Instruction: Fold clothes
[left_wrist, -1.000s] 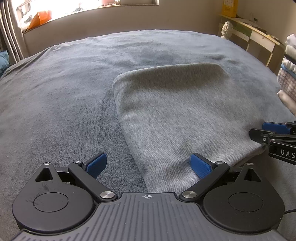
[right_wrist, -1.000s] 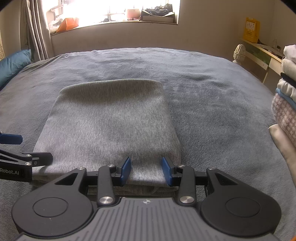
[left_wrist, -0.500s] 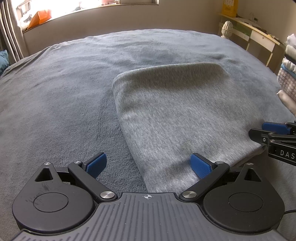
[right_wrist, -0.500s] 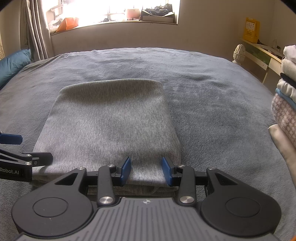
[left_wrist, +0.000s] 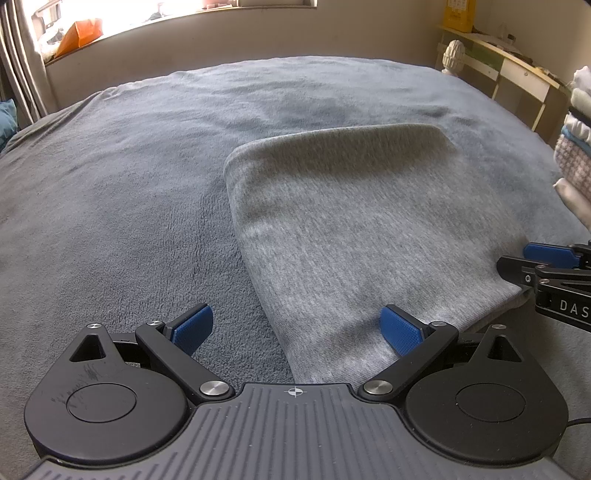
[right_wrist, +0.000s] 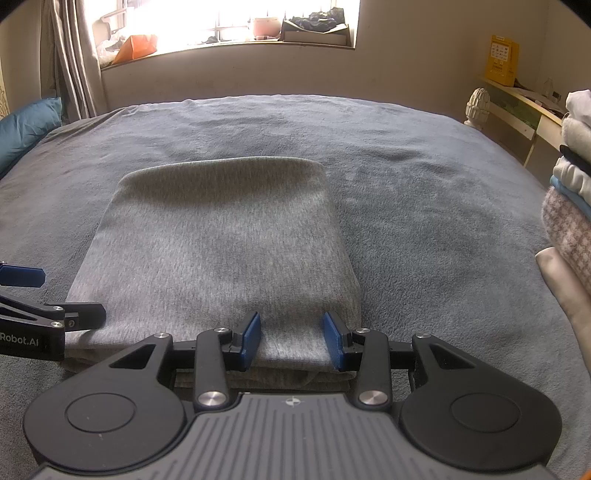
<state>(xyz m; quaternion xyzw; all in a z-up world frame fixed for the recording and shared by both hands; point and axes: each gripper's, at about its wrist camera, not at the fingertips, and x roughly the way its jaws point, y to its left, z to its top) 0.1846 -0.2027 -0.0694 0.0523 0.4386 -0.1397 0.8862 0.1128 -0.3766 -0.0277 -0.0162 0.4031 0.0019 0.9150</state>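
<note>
A folded grey garment (right_wrist: 221, 251) lies on the bed (right_wrist: 424, 206). My left gripper (left_wrist: 297, 326) has its jaws spread wide over the garment's near left corner. My right gripper (right_wrist: 291, 338) holds its jaws part-spread over the near edge, pinching nothing.

A wide bed covered in a grey-blue fleece blanket (right_wrist: 424, 192) fills the room ahead. Beyond it a plain beige wall (right_wrist: 406, 66) carries a bright, overexposed window (right_wrist: 240, 22) with a cluttered sill. Grey striped curtains (right_wrist: 74, 62) hang far left above a teal pillow (right_wrist: 26, 129). A pale wooden desk (right_wrist: 532, 107) stands far right.
</note>
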